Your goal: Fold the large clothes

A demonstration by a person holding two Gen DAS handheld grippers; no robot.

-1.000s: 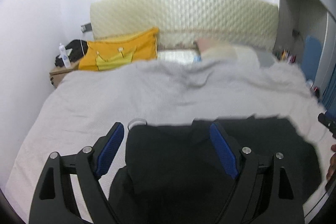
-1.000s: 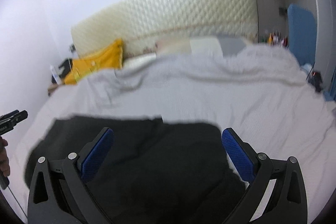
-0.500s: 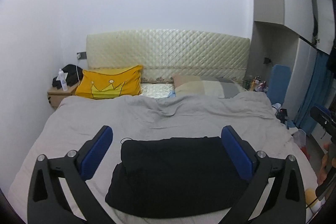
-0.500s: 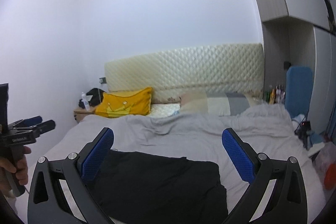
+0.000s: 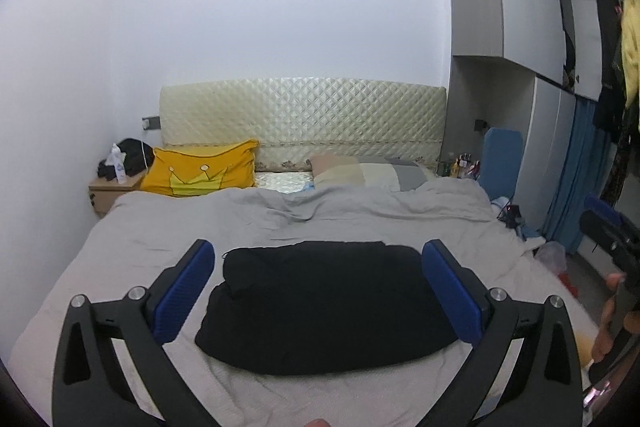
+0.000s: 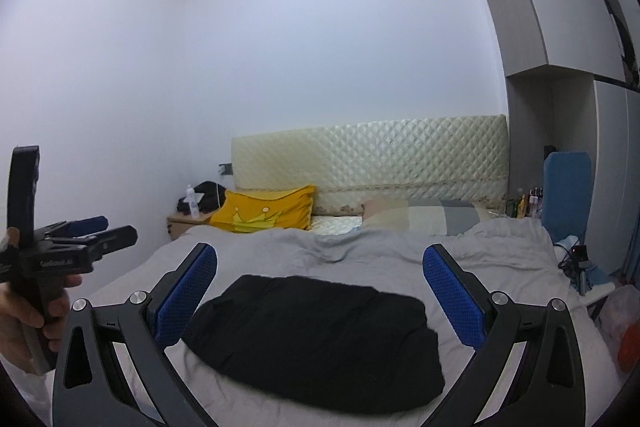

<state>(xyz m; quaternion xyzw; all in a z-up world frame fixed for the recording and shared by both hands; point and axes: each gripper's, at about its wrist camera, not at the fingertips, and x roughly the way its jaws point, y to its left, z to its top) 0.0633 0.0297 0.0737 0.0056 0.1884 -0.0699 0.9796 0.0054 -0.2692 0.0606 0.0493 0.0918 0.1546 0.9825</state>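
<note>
A black garment (image 5: 328, 303) lies folded into a rough rectangle on the grey bedspread (image 5: 160, 235); it also shows in the right wrist view (image 6: 320, 339). My left gripper (image 5: 318, 287) is open and empty, raised well above and short of the garment. My right gripper (image 6: 320, 291) is open and empty too, held back from the garment. The left gripper also appears at the left edge of the right wrist view (image 6: 96, 231), held in a hand. The right gripper's body shows at the right edge of the left wrist view (image 5: 612, 231).
A yellow crown pillow (image 5: 200, 173) and a grey-beige pillow (image 5: 368, 175) lie against the quilted headboard (image 5: 304, 115). A nightstand (image 5: 114, 187) stands at the back left. A wardrobe (image 5: 504, 11) and blue curtain (image 5: 576, 179) line the right side.
Both grippers have pulled back and up from the garment, which now lies free on the bed. The views went from close over the cloth to a wide look at the whole bed.
</note>
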